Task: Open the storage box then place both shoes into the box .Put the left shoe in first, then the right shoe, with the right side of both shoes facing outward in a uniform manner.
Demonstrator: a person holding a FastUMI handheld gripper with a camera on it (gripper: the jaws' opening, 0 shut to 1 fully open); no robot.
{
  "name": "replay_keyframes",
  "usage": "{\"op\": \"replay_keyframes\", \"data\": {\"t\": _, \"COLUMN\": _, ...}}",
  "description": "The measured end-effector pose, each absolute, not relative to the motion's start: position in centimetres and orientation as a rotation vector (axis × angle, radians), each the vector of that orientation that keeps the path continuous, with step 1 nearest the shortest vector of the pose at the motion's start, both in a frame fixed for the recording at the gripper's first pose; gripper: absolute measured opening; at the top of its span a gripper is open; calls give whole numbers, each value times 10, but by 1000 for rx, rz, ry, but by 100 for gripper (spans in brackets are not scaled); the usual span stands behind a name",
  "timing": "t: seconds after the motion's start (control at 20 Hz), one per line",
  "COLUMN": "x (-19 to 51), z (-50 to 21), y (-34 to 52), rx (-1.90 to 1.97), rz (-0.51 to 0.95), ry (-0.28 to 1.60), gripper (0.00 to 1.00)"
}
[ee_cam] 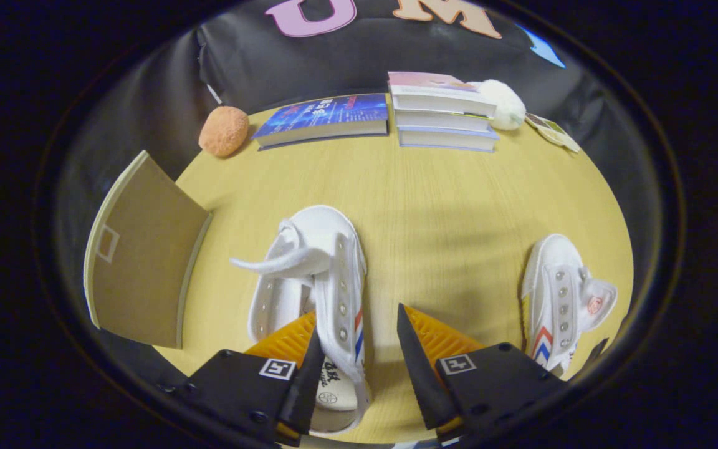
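A white canvas shoe (309, 268) with red and blue stripes on its side lies on the wooden table (446, 206), toe pointing away from me, tongue flopped out to the left. My gripper (359, 324) is open and straddles the shoe's right side wall: one finger sits inside the shoe opening, the other outside on the table. The fingers do not press on the wall. A second white shoe (555, 299) lies to the right, beyond the outer finger. To the left stands the brown panel of the storage box (141, 262), swung open.
Along the table's far edge lie a blue book (328, 118), a stack of three books (443, 112), an orange plush ball (224, 130), a white plush ball (502, 103) and a small card (552, 131).
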State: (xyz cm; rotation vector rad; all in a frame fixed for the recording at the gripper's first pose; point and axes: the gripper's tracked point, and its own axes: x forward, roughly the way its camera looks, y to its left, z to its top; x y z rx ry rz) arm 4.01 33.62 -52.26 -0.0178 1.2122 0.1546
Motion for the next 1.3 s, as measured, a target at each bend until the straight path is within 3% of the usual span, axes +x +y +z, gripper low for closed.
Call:
{"op": "replay_keyframes", "data": {"t": 0.3, "x": 42, "z": -530, "y": 349, "rx": 176, "rz": 97, "ry": 1307, "gripper": 25}}
{"op": "replay_keyframes", "data": {"t": 0.5, "x": 40, "z": -536, "y": 344, "rx": 433, "rz": -27, "ry": 1345, "gripper": 6}}
{"op": "replay_keyframes", "data": {"t": 0.7, "x": 33, "z": -529, "y": 352, "rx": 751, "rz": -94, "ry": 1362, "gripper": 6}}
{"op": "replay_keyframes", "data": {"t": 0.9, "x": 25, "z": -517, "y": 356, "rx": 836, "rz": -111, "ry": 1380, "gripper": 6}}
{"op": "replay_keyframes", "data": {"t": 1.3, "x": 6, "z": -402, "y": 437, "rx": 1079, "rz": 146, "ry": 1417, "gripper": 5}}
